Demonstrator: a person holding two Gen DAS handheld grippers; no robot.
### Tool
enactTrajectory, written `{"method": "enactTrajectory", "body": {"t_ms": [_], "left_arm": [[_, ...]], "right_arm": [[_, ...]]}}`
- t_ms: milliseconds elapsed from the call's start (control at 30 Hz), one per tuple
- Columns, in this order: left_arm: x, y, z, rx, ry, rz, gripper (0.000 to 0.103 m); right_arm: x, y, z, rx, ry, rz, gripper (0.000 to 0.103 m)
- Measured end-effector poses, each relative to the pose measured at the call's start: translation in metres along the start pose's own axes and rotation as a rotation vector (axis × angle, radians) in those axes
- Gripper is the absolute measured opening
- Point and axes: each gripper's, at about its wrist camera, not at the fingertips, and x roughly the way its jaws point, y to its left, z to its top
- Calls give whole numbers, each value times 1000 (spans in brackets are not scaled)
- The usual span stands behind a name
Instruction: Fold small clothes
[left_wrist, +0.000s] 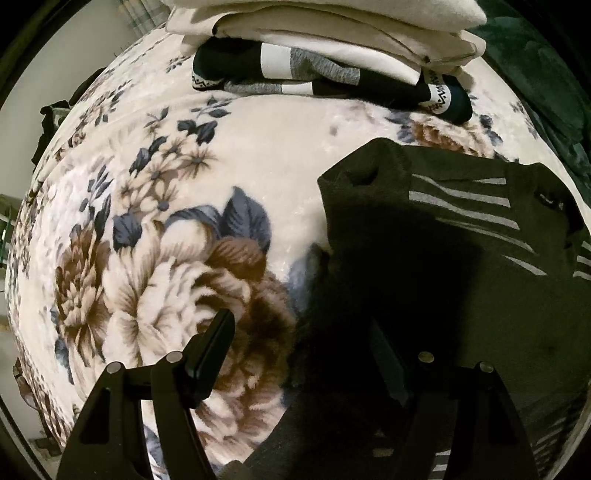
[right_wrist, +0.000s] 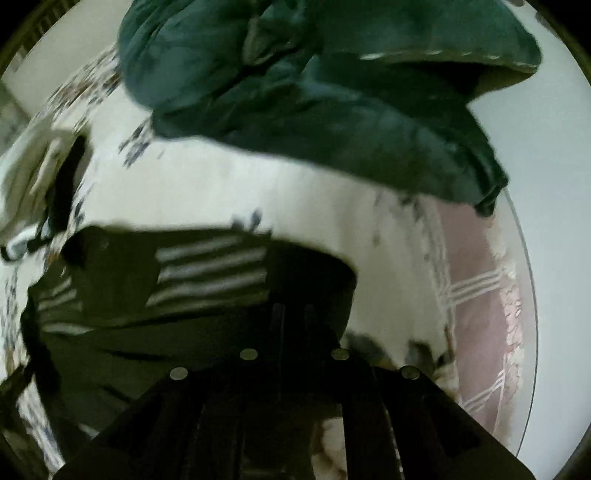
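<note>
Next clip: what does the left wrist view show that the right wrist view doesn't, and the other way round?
Only the left wrist view: the left gripper, jaws wide apart over the blanket's big flower and the garment's edge, and, sharply, a stack of folded cream and black clothes at the far side.
Only the right wrist view: the right gripper, shut, over the garment, and a pink cloth at the bed's edge; the view is blurred.
Both: the dark striped garment, the floral blanket and the green bedding.
</note>
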Motion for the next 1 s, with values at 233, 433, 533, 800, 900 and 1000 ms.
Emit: {"method": "enactTrajectory", "body": {"t_ms": [233, 433, 533, 800, 900, 1000], "left_arm": [[-4, 1, 2, 25, -20, 3, 72], [4, 4, -1, 3, 1, -10, 72], [12, 5, 2, -6, 18, -12, 72], [31, 12, 6, -3, 56, -32, 92], [19, 25, 5, -31, 56, -98, 92], [-7, 41, -9, -23, 28, -143, 92]], "right_arm": [[9, -25, -1, 145, 98, 67, 34], [14, -68, -42, 375, 172, 219, 49], [42, -72, -55, 435, 244, 293, 42], [62, -69, -71, 415, 275, 186, 3], [44, -59, -69, 369, 255, 229, 11], [12, -59, -81, 345, 225, 261, 44]]}}
